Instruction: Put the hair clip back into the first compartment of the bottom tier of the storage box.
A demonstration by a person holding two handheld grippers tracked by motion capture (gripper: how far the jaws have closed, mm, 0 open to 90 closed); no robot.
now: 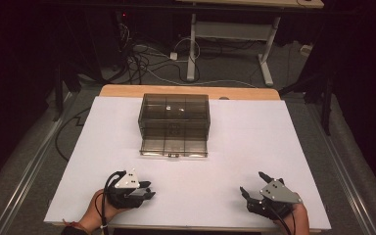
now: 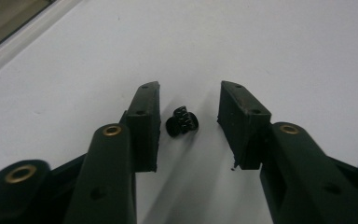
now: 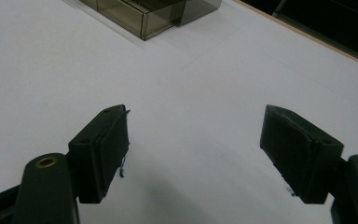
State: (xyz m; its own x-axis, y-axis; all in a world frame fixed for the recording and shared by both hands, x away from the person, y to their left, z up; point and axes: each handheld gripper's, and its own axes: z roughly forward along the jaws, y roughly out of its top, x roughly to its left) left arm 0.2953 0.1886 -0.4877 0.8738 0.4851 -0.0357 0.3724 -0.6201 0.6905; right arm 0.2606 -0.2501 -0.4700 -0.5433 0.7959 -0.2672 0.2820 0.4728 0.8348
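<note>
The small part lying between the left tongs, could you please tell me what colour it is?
Black; the small part shows best in the left gripper view.

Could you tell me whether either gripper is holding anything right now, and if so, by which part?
Nothing is held. The left gripper is open around a small black part lying on the table, untouched; the right gripper is open.

Smoked translucent plastic drawer box [image 1: 174, 115]: upright, centred near table's far edge, lower drawer [image 1: 174, 146] pulled out toward near edge, contents unclear. Small black toothed part [image 2: 182, 121], gear-like: lying on white surface near near-left corner, well apart from box.
</note>
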